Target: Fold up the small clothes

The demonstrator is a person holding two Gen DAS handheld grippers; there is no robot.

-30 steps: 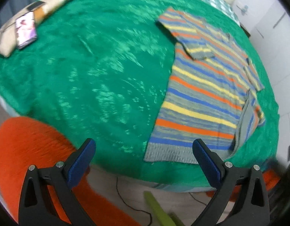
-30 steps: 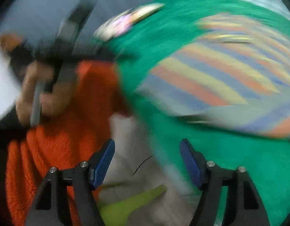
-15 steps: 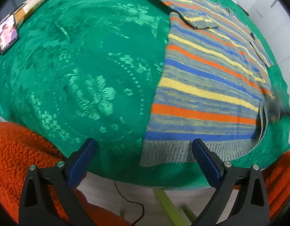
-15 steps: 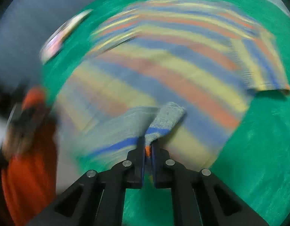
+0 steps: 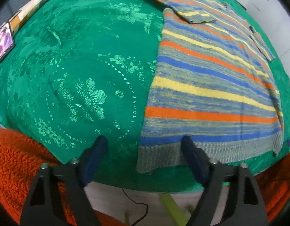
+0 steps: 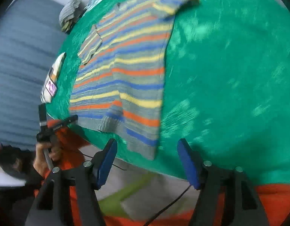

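Striped sweater (image 5: 210, 86) lies flat on green bedspread (image 5: 79, 66), one side folded over. Left gripper (image 5: 145, 150) spread wide at hem corner; right gripper (image 6: 146, 150) spread, empty. Most folds remain.

Left gripper (image 5: 145, 156): jaws spread wide, nothing held between the blue pads (image 5: 193, 158); also seen from the right wrist view, gripped by the person's bare left hand (image 6: 44, 155) on its handle. Right gripper (image 6: 147, 162): jaws likewise parted wide, blue pads (image 6: 188, 165) bare, nothing clamped. Slight motion blur is noted in the right view.
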